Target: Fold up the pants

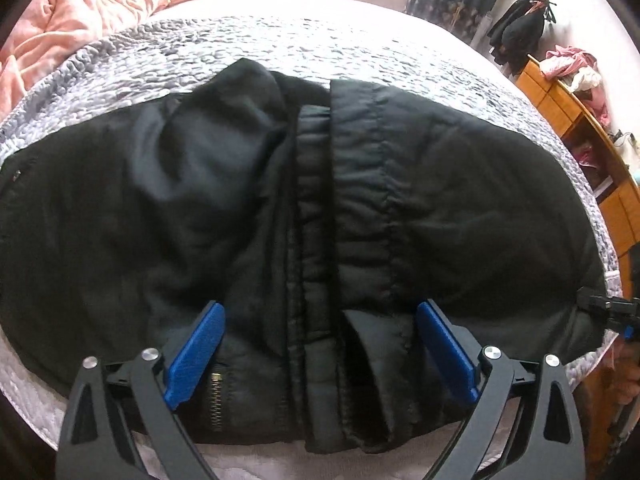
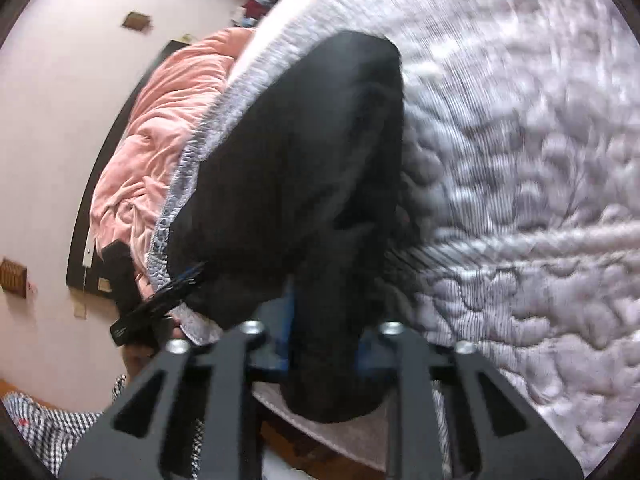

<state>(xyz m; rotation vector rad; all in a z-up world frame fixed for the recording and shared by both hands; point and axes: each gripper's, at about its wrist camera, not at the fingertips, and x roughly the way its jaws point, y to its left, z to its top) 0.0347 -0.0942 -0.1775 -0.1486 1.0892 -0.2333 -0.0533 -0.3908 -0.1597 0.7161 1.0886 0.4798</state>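
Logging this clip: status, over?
Left gripper open over pants. Right gripper shut on pants' end. Pants partly folded on grey quilt. Nothing obstructing.

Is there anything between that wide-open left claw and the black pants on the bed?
Nothing visible. The left gripper hangs open directly over the black pants, which lie bare on the grey quilt, with no other item across them.

The left hand-held gripper (image 1: 320, 344) hangs tilted steeply down over the near edge of the black pants (image 1: 460, 200), its blue pads (image 1: 196, 356) spread wide to either side of the folded waistband and clear of the cloth. The right hand-held gripper (image 2: 324, 344) sits at the far right end of the pants, angled downward, its jaws pinched tight on a bunched fold of the fabric.
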